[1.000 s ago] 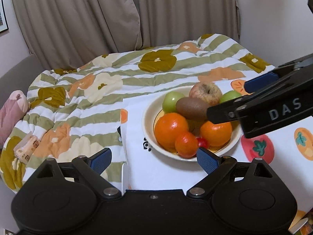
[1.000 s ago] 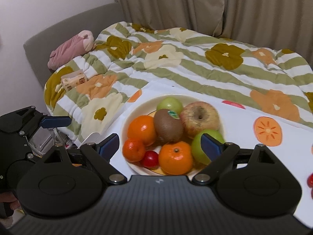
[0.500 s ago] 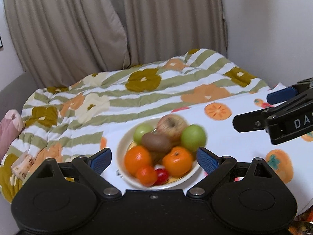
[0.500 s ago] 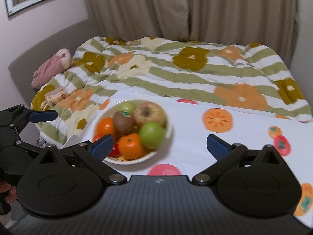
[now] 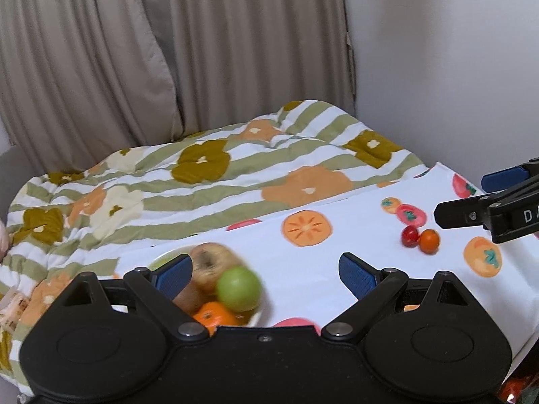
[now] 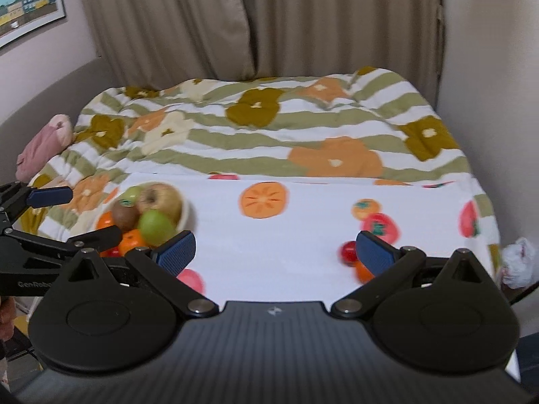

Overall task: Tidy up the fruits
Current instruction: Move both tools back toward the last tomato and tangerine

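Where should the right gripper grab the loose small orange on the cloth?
Grip the small orange across its round middle, coming down from above. The red cherry tomato touches one side, so set the fingers on the two free sides. The right gripper is open and nearest.

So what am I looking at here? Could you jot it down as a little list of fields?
setting: white fruit-print tablecloth in front of a flowered quilt
bowl: piled with fruit, near the cloth's left end
in the bowl: apple, kiwi, green apple, oranges
loose fruit: small red fruit touching a small orange fruit, far right on the cloth
left gripper: open, empty
right gripper: open, empty
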